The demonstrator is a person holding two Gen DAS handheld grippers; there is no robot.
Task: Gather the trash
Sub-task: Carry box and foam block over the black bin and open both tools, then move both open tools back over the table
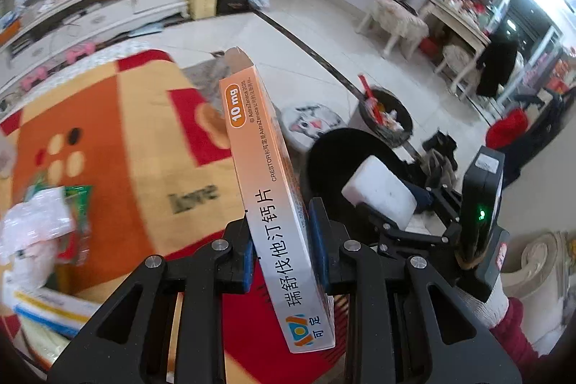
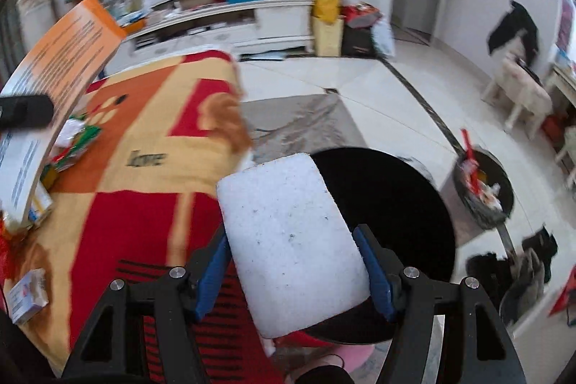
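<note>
My left gripper point(image 1: 284, 240) is shut on an orange and white medicine box point(image 1: 268, 189) held upright above the blanket. The box also shows in the right wrist view point(image 2: 54, 89) at far left. My right gripper point(image 2: 293, 269) is shut on a white foam block point(image 2: 291, 240), held at the near rim of a black round bin point(image 2: 396, 215). The block point(image 1: 378, 191) and right gripper point(image 1: 403, 222) show in the left wrist view in front of the black bin point(image 1: 334, 161).
An orange, red and yellow blanket point(image 2: 151, 161) holds crumpled wrappers point(image 1: 43, 225), a small box point(image 2: 27, 294) and a flat carton point(image 1: 46, 308). A second bin point(image 2: 482, 193) full of trash stands on the tiled floor. A TV cabinet point(image 2: 223, 20), chairs and a table line the walls.
</note>
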